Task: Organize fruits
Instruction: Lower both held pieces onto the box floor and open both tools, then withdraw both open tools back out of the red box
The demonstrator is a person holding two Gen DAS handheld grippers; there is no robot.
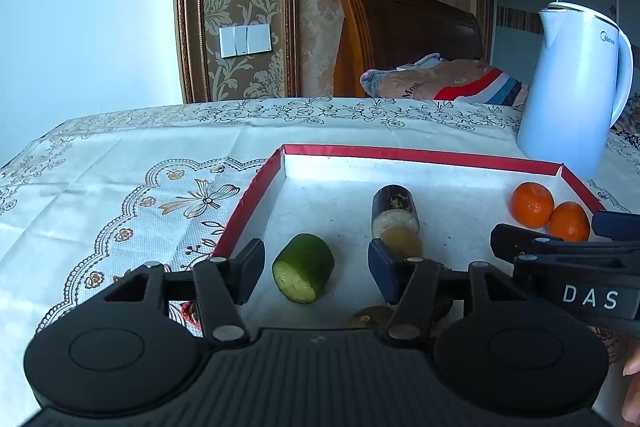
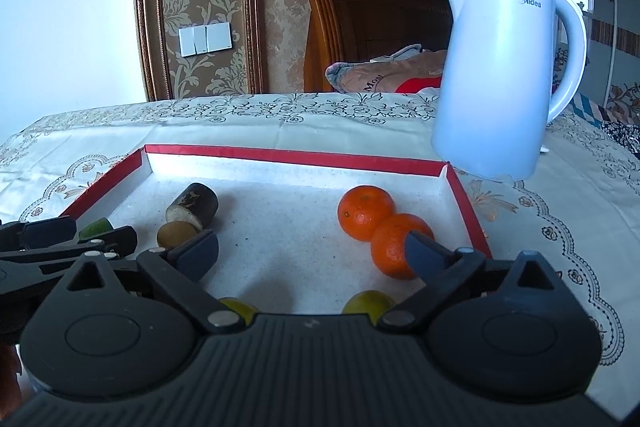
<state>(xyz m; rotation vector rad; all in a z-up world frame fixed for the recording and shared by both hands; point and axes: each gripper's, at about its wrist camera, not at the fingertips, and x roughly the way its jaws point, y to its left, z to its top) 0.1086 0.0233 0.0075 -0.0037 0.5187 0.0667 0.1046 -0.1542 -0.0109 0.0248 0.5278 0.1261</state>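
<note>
A red-rimmed white tray (image 1: 420,155) (image 2: 296,155) holds the fruit. In the left wrist view a cut green cucumber piece (image 1: 304,268) lies between the fingers of my open left gripper (image 1: 316,269). A dark sugarcane piece (image 1: 394,211) (image 2: 194,207) and a brown kiwi (image 1: 402,241) (image 2: 176,233) lie behind the right finger. Two oranges (image 1: 550,211) (image 2: 384,227) touch each other at the tray's right side. My right gripper (image 2: 312,253) is open and empty, its right finger beside the nearer orange. Two yellow-green fruits (image 2: 368,303) lie partly hidden under it.
A white Midea kettle (image 2: 500,79) (image 1: 576,83) stands on the lace tablecloth (image 1: 120,187) just behind the tray's far right corner. A wooden headboard and a pillow are beyond the table. The right gripper's body (image 1: 568,267) shows at the left view's right edge.
</note>
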